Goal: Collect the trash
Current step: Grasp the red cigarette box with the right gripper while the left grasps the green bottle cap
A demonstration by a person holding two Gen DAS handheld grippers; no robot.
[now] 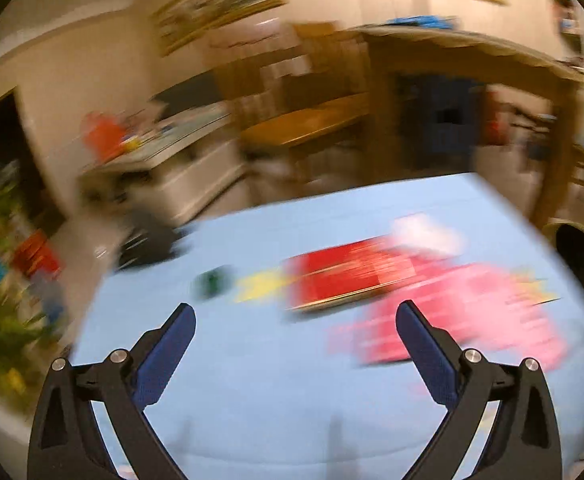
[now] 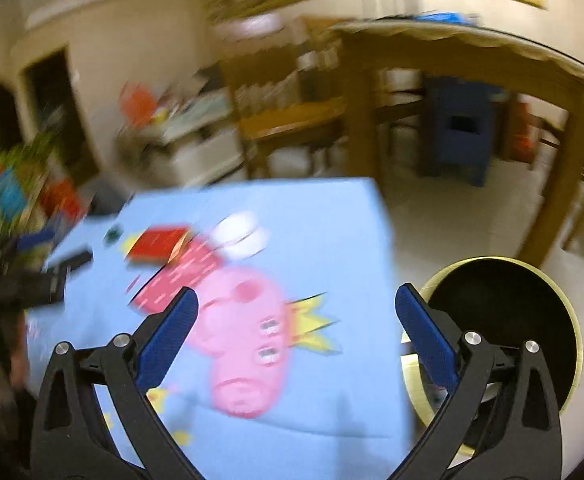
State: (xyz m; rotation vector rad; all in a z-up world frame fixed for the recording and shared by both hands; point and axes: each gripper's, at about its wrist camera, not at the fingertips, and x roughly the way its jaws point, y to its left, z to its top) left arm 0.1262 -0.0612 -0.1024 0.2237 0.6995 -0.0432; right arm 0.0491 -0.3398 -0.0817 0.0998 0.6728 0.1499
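1. Left gripper (image 1: pixel 295 314): jaws spread wide, nothing between them, hanging over the near part of a blue tablecloth (image 1: pixel 252 380).
2. Right gripper (image 2: pixel 297 298): likewise spread and empty, above the cloth's near right edge, with a round bin (image 2: pixel 524 280) just past its right finger.
3. Further out on the cloth: a red box (image 1: pixel 340 276), a white crumpled thing (image 1: pixel 428 232) touching or just behind it, a small dark green thing (image 1: pixel 212 284) to its left. Too blurred to say which are trash.
4. Pink pig and yellow crowns: print on the cloth, flat, not litter.
5. Bin beside the table's right side, dark inside; contents not visible.
6. Risks, as judged: pinching a fold of cloth together with the litter and dragging everything; closing on printed colour mistaken for a scrap; light paper slipping out of wide jaws; dropping short of the bin rim; both grippers meeting at the same cluster.
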